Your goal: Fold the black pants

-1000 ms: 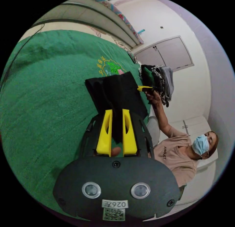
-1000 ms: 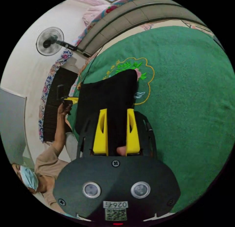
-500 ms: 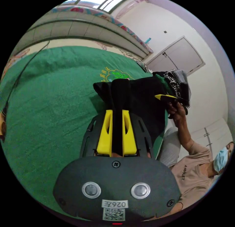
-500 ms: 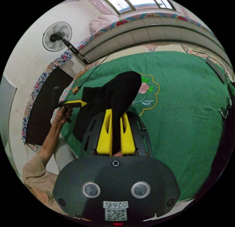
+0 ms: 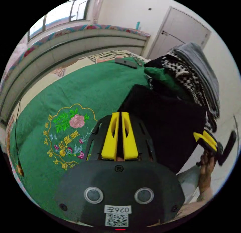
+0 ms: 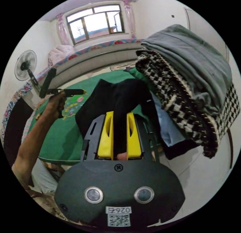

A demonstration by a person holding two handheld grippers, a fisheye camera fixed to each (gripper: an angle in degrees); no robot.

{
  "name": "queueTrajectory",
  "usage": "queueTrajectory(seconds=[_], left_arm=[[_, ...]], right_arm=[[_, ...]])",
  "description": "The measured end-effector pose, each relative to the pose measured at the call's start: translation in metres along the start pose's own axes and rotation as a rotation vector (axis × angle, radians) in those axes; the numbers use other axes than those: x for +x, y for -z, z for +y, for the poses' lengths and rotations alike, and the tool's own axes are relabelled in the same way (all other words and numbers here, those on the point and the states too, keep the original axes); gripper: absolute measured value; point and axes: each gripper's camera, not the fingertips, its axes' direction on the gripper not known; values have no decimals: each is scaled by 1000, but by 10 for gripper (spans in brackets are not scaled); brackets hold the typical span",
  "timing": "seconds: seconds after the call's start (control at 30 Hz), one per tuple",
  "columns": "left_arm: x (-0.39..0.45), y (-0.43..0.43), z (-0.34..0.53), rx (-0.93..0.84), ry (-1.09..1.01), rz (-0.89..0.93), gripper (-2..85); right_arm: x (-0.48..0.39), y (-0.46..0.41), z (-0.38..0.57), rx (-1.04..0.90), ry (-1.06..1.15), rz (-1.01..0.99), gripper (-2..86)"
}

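I have both hand-held grippers, left (image 5: 119, 135) and right (image 6: 119, 135), pinching the black pants (image 5: 165, 122), held above a green blanket (image 5: 100, 92) on the bed beside stacked clothes (image 6: 185, 84), under a window (image 6: 95, 19).

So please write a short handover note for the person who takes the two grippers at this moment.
Left gripper: shut on the black pants.
Right gripper: shut on the same pants, at another edge.
The pants hang folded between both grippers, beside the pile of folded clothes at the edge of the green blanket.
Done: folding appears finished.
Left: probably set the pants on or next to the pile, then open both grippers.
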Motion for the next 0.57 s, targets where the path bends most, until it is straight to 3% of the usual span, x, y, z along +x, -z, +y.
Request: queueTrajectory(seconds=[0.07,0.17,0.23,0.3,0.37,0.43,0.57], left_arm=[[21,-23,-9,-63,54,-71,-2],[61,-26,3,14,-38,-203,-6],[82,-20,20,85,-105,-401,-7],[90,-14,33,139,-135,-474,-7],[89,-5,43,166,-140,-374,-8],[78,8,55,223,-119,-137,-7],[69,9,56,235,-74,-142,4]], right_arm=[[15,19,11,92,13,147,34],[14,51,20,260,99,257,22],[7,60,25,324,170,292,16],[0,60,27,339,224,296,6],[-2,51,25,274,241,175,-7],[4,44,21,214,222,15,-9],[18,29,21,102,194,-132,-7]])
